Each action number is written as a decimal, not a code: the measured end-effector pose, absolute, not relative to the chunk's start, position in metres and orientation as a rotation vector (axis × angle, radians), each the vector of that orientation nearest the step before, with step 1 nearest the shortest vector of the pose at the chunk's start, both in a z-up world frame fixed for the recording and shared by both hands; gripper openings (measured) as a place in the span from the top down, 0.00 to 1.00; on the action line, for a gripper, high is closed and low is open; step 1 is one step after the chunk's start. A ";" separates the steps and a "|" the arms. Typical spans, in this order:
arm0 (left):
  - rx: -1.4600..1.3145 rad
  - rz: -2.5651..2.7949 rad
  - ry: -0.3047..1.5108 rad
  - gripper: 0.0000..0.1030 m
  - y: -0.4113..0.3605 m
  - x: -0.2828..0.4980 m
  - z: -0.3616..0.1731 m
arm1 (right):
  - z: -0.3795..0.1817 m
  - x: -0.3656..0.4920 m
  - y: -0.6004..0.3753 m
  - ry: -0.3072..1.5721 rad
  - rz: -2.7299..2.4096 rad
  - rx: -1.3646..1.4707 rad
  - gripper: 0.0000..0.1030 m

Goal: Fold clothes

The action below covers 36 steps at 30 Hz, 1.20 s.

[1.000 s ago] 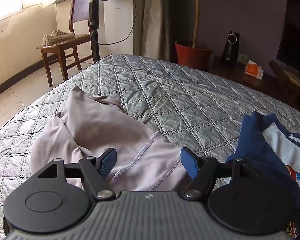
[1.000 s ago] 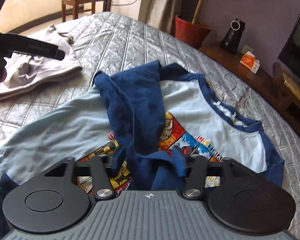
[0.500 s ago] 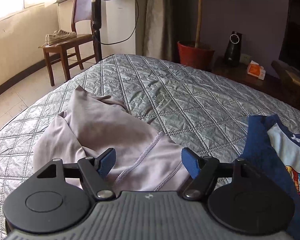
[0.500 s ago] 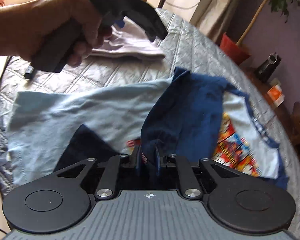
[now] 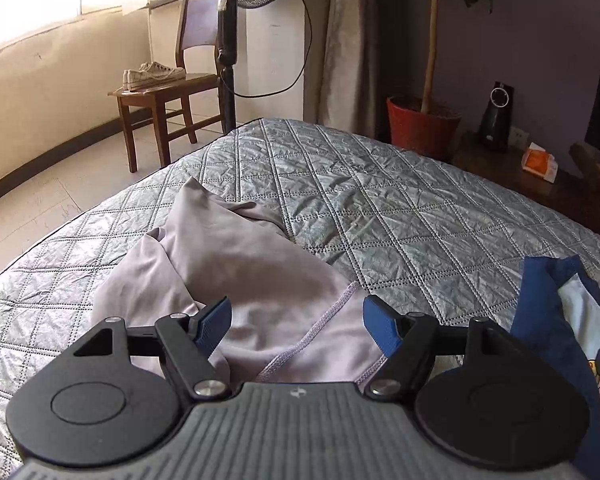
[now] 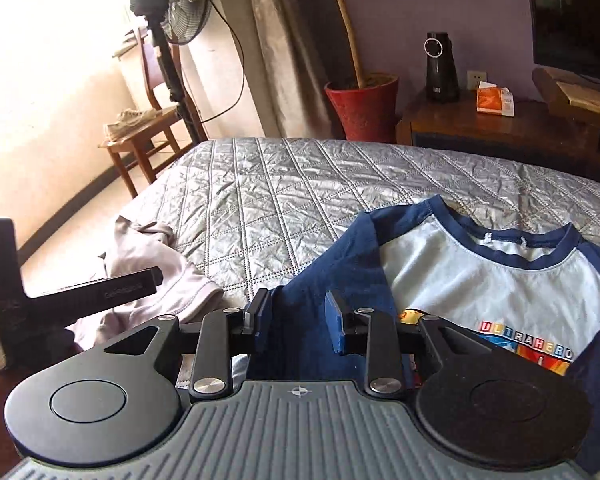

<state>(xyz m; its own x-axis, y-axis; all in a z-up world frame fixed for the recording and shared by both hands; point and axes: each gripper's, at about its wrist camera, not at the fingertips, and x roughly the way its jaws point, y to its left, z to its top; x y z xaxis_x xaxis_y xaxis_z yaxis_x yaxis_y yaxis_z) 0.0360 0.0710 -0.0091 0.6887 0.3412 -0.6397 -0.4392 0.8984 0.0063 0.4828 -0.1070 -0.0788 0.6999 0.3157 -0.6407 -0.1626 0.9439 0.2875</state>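
Observation:
A light blue T-shirt (image 6: 500,280) with navy sleeves, navy collar and a bright cartoon print lies flat on the bed. Its navy left sleeve (image 6: 340,264) is folded in over the chest. My right gripper (image 6: 296,312) hovers just above that sleeve. Its jaws are opening and the pads press on nothing; navy cloth shows below the gap. A crumpled lilac garment (image 5: 240,264) lies to the left. My left gripper (image 5: 296,316) stands open over it, holding nothing. The T-shirt's edge (image 5: 548,320) shows at the right of the left wrist view.
The grey quilted bedspread (image 5: 380,200) covers the bed. Beyond its far edge stand a wooden chair (image 5: 160,92) with sneakers, a fan pole (image 5: 226,40), a red plant pot (image 6: 360,108) and a dark sideboard (image 6: 500,128) with a speaker and an orange box.
My right gripper, shut on the navy sleeve a second ago, has let it go, opened, and swung and rolled over the shirt. The sleeve now lies folded. The left gripper kept still.

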 end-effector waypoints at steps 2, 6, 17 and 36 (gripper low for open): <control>-0.156 0.442 0.684 0.33 0.073 0.037 -0.009 | -0.096 0.505 -0.094 0.787 0.278 0.248 0.63; -0.162 0.424 0.706 0.33 0.076 0.039 -0.011 | -0.126 0.524 -0.073 0.848 0.269 0.196 0.63; -0.169 0.100 0.772 0.20 0.053 0.041 -0.018 | -0.105 0.493 -0.099 0.826 0.333 0.138 0.58; -0.205 -0.087 0.777 0.18 0.023 0.047 -0.026 | -0.139 0.571 -0.157 0.818 0.286 0.294 0.61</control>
